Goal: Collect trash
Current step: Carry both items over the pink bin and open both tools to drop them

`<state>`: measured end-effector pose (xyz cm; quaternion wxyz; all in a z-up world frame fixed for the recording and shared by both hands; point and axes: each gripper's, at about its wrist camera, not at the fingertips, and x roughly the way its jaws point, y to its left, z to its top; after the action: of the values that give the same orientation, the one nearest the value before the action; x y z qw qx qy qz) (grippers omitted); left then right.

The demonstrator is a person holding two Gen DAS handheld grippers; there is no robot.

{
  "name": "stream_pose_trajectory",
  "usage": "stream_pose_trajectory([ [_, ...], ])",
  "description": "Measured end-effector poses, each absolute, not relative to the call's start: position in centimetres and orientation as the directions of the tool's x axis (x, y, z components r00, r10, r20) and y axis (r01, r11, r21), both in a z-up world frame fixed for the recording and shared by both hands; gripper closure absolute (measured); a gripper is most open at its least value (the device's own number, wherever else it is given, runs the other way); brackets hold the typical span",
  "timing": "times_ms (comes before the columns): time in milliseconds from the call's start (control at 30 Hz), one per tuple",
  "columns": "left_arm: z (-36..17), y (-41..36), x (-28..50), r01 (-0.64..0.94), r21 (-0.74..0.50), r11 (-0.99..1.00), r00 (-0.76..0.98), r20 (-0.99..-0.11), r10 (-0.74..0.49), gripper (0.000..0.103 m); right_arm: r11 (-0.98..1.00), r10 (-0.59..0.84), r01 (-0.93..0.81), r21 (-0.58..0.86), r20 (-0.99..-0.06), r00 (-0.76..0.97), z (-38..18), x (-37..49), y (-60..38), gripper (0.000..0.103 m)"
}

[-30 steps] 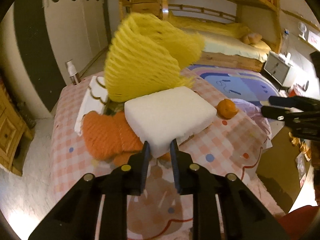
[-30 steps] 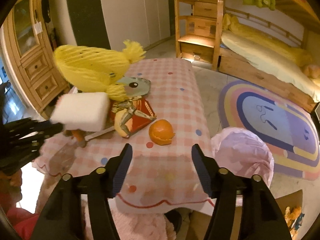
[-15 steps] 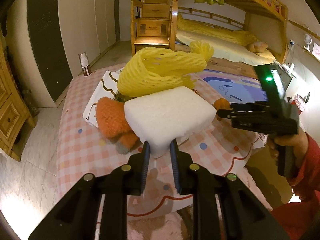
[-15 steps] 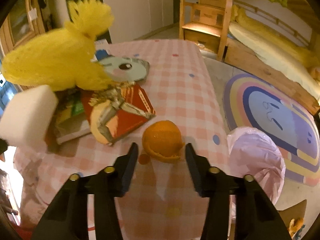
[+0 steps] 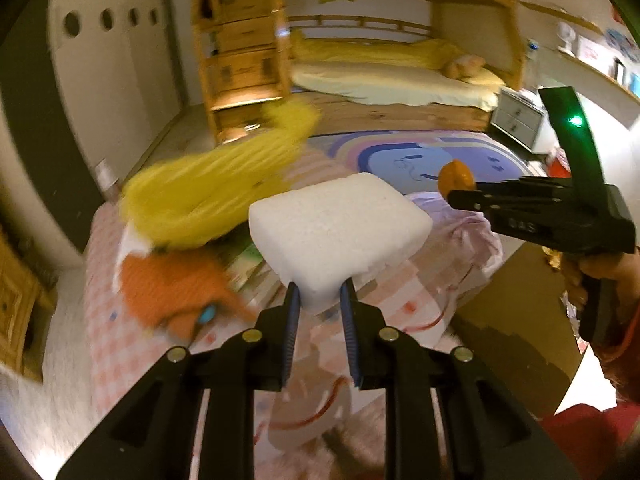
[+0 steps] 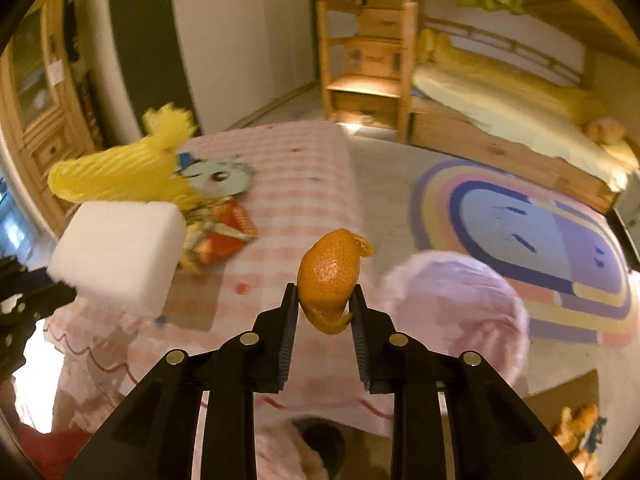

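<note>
My left gripper (image 5: 318, 296) is shut on the near corner of a white foam block (image 5: 340, 224), held above the table. A yellow foam net (image 5: 208, 196) hangs blurred behind the block on its left; how it is attached I cannot tell. An orange peel (image 6: 328, 276) sits between the pads of my right gripper (image 6: 324, 300), whose jaws are closing on it; the peel is off the cloth. In the left wrist view the peel (image 5: 456, 178) shows at the right gripper's tips. A pale pink trash bag (image 6: 452, 304) stands open beside the table's right edge.
The table has a pink checked cloth (image 6: 288, 184) with an orange net (image 5: 176, 280) and picture books (image 6: 216, 232) on it. A rainbow rug (image 6: 520, 220) and a bunk bed (image 6: 500, 112) lie beyond. A cardboard box (image 5: 508, 300) sits by the bag.
My right gripper came down around the orange peel, narrowed on it and lifted it off the cloth. My left gripper carried the foam block to the right, and the yellow net swung.
</note>
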<state>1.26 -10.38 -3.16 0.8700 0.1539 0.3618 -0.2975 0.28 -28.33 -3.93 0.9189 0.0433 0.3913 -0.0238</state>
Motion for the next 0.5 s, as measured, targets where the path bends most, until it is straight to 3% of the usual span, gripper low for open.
stream_pose_trajectory([
  [167,-3.7,-16.5,2.2,0.707,0.064,0.705,0.515,-0.729,-0.451,0.084,0.979,-0.114,0.199,0.032,-0.726,0.678,-4.4,-2.1,-33.5,0.076],
  [500,-8.2,-30.3,4.6,0.785,0.08,0.614,0.425,-0.791,-0.44,0.083,0.941,-0.166,0.333,0.061,-0.774,0.611,-7.9,-2.1,-41.5,0.076],
])
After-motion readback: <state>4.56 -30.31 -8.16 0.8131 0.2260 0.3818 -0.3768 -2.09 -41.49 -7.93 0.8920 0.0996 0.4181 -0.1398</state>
